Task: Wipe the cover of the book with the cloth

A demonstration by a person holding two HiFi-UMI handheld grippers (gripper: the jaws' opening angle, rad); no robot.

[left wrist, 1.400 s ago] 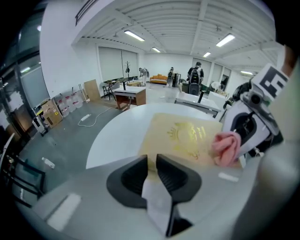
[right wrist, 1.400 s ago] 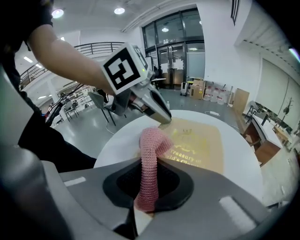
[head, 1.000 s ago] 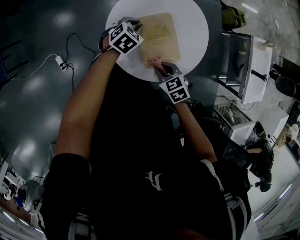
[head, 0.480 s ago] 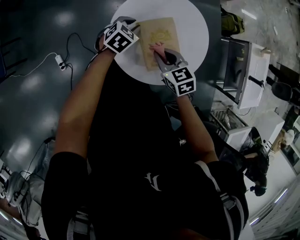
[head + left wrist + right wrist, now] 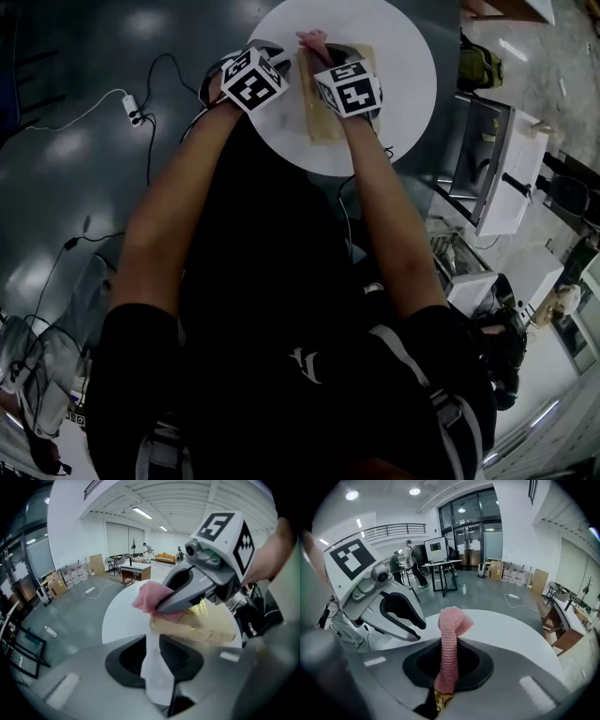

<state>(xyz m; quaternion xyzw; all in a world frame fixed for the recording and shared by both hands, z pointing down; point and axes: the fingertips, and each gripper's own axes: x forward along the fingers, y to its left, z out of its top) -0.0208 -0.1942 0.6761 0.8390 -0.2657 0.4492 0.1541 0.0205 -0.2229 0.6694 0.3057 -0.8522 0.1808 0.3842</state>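
Note:
A tan book point(image 5: 327, 128) with a gold pattern lies on the round white table point(image 5: 405, 58). My right gripper point(image 5: 318, 51) is shut on a pink knitted cloth point(image 5: 311, 39) at the book's far end. In the right gripper view the cloth point(image 5: 450, 639) stands up between the jaws. My left gripper point(image 5: 281, 64) is at the book's left edge. Its jaws have just been closing a little and stand apart, with only white table showing in the gap point(image 5: 157, 667). The book's edge point(image 5: 201, 631) lies just beyond them, under the right gripper point(image 5: 164, 604) and the cloth point(image 5: 151, 595).
The table stands on a dark glossy floor. A power strip point(image 5: 132, 109) with a cable lies on the floor at the left. A white desk point(image 5: 499, 159) and a green bag point(image 5: 479, 66) are to the right of the table.
My right gripper has carried the cloth along the cover from the book's near edge to its far end. The left gripper has shifted slightly towards the book.

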